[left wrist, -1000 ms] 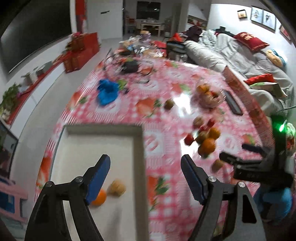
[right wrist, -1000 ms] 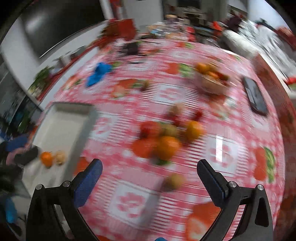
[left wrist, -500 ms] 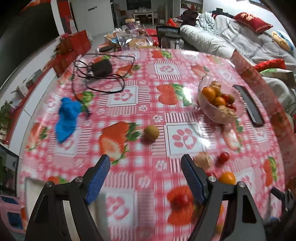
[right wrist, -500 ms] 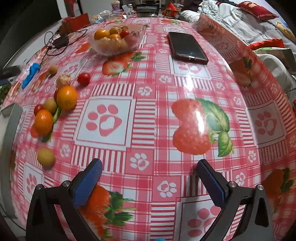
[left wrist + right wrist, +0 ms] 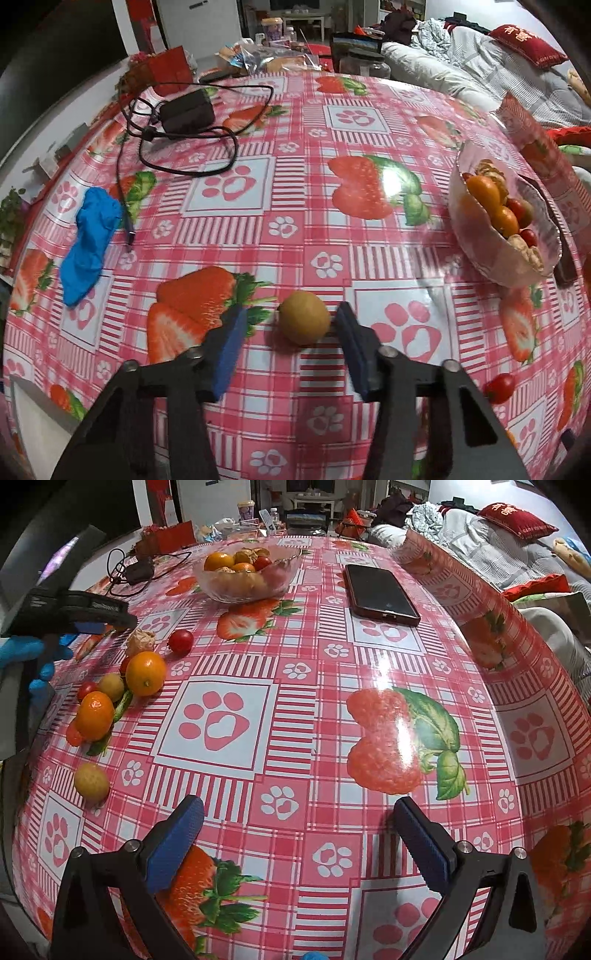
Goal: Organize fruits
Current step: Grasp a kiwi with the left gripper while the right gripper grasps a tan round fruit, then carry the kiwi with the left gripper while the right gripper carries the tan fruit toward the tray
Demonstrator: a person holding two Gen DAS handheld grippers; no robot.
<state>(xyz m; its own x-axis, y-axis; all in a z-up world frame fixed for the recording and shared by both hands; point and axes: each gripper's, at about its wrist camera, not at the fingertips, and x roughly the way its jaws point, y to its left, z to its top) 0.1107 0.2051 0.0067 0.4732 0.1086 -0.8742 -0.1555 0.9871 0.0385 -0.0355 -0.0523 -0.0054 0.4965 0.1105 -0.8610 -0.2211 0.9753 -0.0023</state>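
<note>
Left gripper [image 5: 290, 328]: pitched steeply down at the tablecloth, jaws just been closing, a small yellow-brown fruit [image 5: 304, 322] between them. Right-side pad at or just touching the fruit; left-side pad [image 5: 229, 345] apart from it, a visible gap, so not yet clamped. Judged purpose: straddle the lone fruit so it cannot roll aside before the pinch

Ahead and to the right of it: glass bowl [image 5: 476, 236] holding oranges, small tomatoes and nuts. Near the right finger: one loose cherry tomato [image 5: 499, 383]. Ahead left: blue cloth [image 5: 90, 230]; beyond, a black charger with cable [image 5: 186, 110]

Right gripper [image 5: 295, 832]: jaws spread wide, nothing between them, pitched down over bare tablecloth; judged to be waiting. Off to its left: a cluster of loose fruit including an orange [image 5: 145, 673]. Far ahead: a phone [image 5: 380, 594]
</note>
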